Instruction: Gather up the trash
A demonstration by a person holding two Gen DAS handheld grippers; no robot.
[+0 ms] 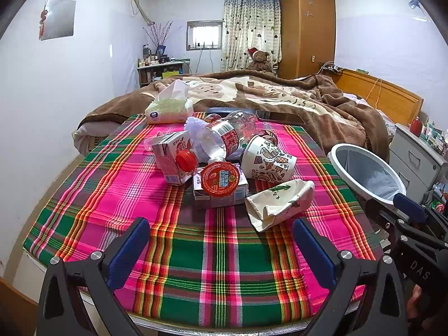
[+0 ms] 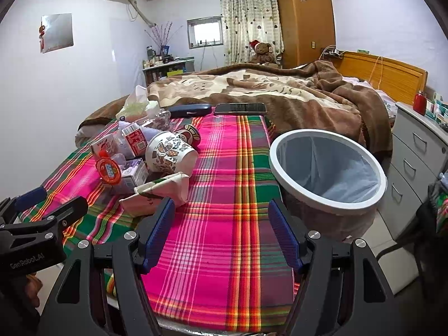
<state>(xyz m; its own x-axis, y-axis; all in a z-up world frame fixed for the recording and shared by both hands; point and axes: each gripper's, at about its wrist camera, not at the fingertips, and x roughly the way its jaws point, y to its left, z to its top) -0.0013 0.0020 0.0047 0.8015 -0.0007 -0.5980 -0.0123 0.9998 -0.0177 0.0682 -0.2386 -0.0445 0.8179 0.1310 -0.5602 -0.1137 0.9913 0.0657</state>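
Task status: not yet begun, by the look of it. Left tongs (image 1: 221,240) and right tongs (image 2: 221,232) both stand spread wide and hold nothing, poised over the near edge of the tabletop (image 1: 196,280). The trash lies heaped mid-tabletop: plastic bottle (image 1: 221,137), milk carton (image 1: 170,159), printed paper cup (image 1: 266,159), flattened paper cup (image 1: 280,204). The lined bin (image 2: 327,168) at the right edge appears empty. All items remain to be collected.

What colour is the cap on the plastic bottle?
The bottle cap is red, clearest in the left wrist view.
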